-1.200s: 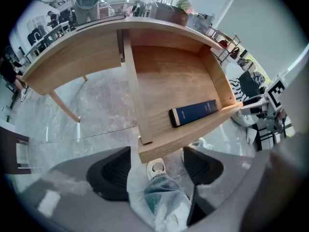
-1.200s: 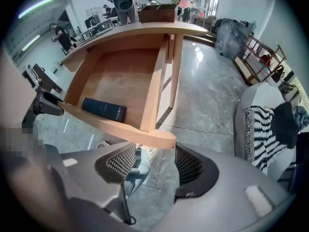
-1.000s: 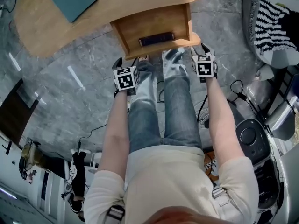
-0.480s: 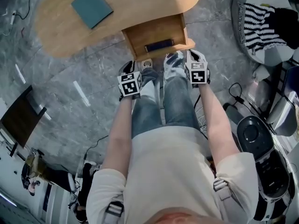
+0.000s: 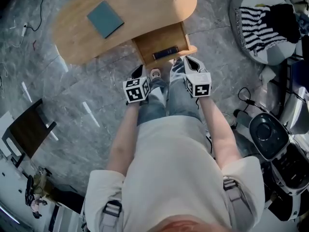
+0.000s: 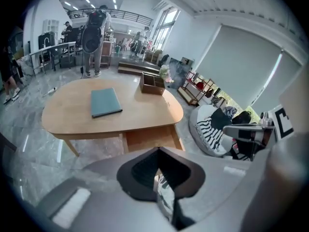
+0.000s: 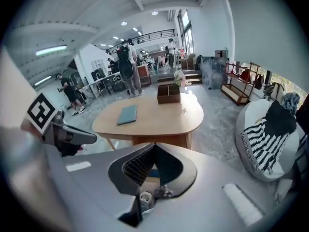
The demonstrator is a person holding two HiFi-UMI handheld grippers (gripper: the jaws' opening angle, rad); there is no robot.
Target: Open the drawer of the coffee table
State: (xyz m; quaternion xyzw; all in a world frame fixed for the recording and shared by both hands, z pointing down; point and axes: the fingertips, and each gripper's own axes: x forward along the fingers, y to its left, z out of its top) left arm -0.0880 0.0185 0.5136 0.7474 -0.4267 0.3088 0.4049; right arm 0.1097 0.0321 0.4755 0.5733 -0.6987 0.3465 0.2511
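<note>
The light wooden coffee table stands ahead of me with its drawer pulled out towards my legs. A dark flat object lies inside the drawer. My left gripper hangs above my left leg, short of the drawer front, shut and holding nothing. My right gripper is level with the drawer's right front corner, also shut and holding nothing. In the left gripper view the shut gripper points at the table and the drawer. The right gripper view shows the shut gripper before the table.
A teal book lies on the tabletop, and a small wooden box stands at its far edge. A beanbag with a striped cloth sits to the right. A dark chair is at the left, black equipment and cables at the right. People stand beyond the table.
Both grippers have lifted away from the drawer's front corners and come back over my legs. The head view has risen, so the table and drawer look smaller.
</note>
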